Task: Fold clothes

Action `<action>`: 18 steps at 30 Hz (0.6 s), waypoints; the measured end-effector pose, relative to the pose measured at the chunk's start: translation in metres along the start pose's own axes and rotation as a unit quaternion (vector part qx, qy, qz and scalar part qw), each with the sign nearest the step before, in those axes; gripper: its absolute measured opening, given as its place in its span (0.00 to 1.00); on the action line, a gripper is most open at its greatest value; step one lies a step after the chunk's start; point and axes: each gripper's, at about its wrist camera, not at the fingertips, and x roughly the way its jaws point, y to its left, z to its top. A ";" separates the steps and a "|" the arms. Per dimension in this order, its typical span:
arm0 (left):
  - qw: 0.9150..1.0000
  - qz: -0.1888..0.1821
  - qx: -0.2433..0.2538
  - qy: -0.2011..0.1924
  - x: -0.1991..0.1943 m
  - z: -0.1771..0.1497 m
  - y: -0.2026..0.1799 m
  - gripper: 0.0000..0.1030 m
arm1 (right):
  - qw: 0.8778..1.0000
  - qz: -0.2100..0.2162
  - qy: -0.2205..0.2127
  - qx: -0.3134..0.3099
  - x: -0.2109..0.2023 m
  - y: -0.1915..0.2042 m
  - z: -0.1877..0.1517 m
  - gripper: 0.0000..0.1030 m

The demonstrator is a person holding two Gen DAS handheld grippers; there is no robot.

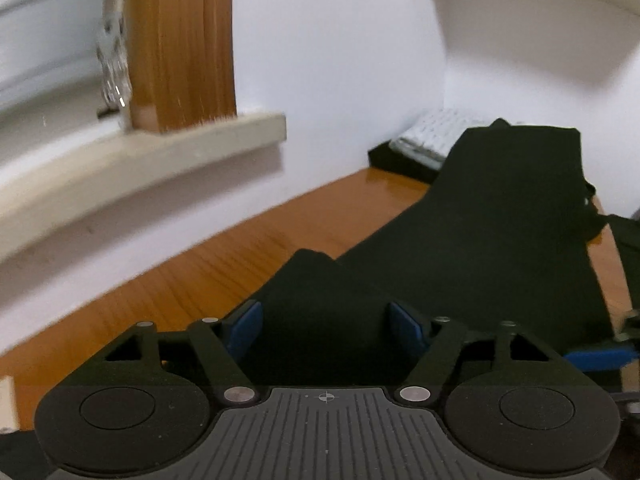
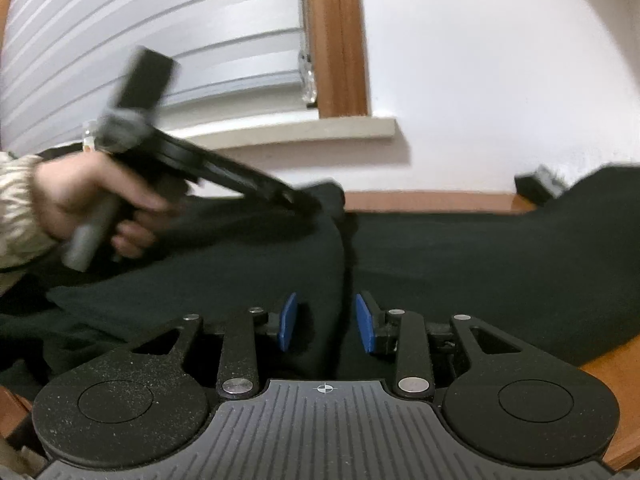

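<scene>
A black garment (image 1: 500, 220) lies spread over the wooden table (image 1: 200, 272). My left gripper (image 1: 326, 326) stands open at the garment's near-left corner, where a raised peak of cloth sits between its blue pads (image 1: 245, 330). Seen in the right wrist view, that left gripper (image 2: 312, 202) is blurred, tilted down onto the far corner of the garment (image 2: 480, 264), with a hand (image 2: 92, 200) holding it. My right gripper (image 2: 327, 324) is shut on a fold of the black cloth, and a crease runs away from its pads. One of its blue fingers (image 1: 600, 356) shows at the right edge of the left wrist view.
A white keyboard (image 1: 428, 138) on a dark box sits at the table's far end against the white wall. A beige window sill (image 2: 304, 130) with a wooden frame (image 2: 338, 40) and blinds runs behind the table. A light patterned sleeve (image 2: 16, 208) enters from the left.
</scene>
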 end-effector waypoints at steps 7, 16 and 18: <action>1.000 0.005 0.021 0.015 0.008 -0.004 -0.004 0.80 | 0.999 0.032 -0.002 -0.027 0.002 0.020 -0.003 0.33; 0.996 -0.012 -0.007 -0.090 -0.013 -0.001 0.002 0.57 | 0.999 0.040 -0.021 -0.007 -0.001 0.017 -0.021 0.34; 0.996 -0.025 -0.011 -0.081 -0.006 0.001 0.002 0.54 | 0.999 0.040 -0.023 -0.004 -0.001 0.016 -0.023 0.34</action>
